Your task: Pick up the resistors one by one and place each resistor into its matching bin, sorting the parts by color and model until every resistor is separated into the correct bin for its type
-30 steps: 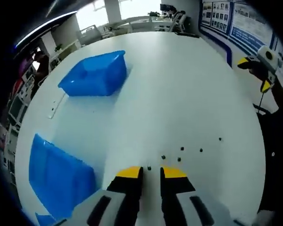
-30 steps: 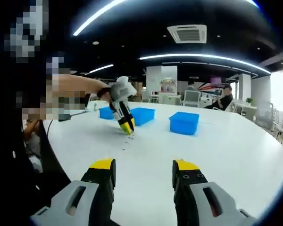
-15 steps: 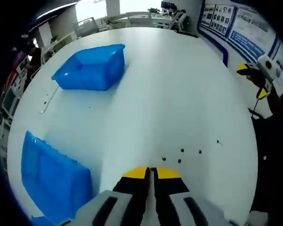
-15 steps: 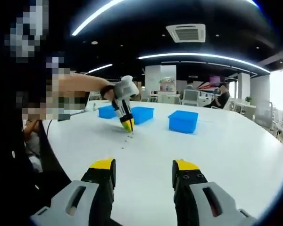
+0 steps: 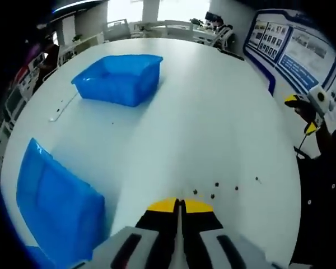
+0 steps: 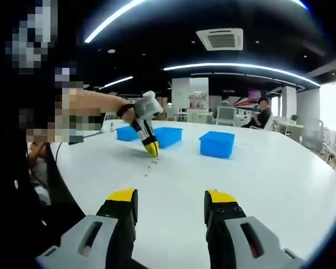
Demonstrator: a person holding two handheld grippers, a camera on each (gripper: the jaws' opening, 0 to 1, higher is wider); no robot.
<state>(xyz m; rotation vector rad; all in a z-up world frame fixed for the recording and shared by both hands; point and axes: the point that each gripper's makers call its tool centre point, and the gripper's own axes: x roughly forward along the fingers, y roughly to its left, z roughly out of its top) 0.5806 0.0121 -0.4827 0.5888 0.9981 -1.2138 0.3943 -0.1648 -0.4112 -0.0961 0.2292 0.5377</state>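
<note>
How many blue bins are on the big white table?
3. In the right gripper view, one bin sits far left, one is partly behind the left claw, and one stands apart on the right. None seem hidden.

The table [image 5: 213, 106] is plain white, with a faint bluish cast in the left gripper view. On it the bins [image 5: 120, 78] are a bright, glossy, translucent blue with no pattern, and the nearer bin [image 5: 56, 210] is the same blue. The resistors [image 5: 215, 185] read as tiny dark specks against the white; their bands are too small to tell. The left gripper [image 5: 179, 206] has yellow tips over black fingers on a pale grey body, and the right gripper [image 6: 171, 207] wears the same yellow, black and grey. The wall board [image 5: 294, 53] is blue with white panels
</note>
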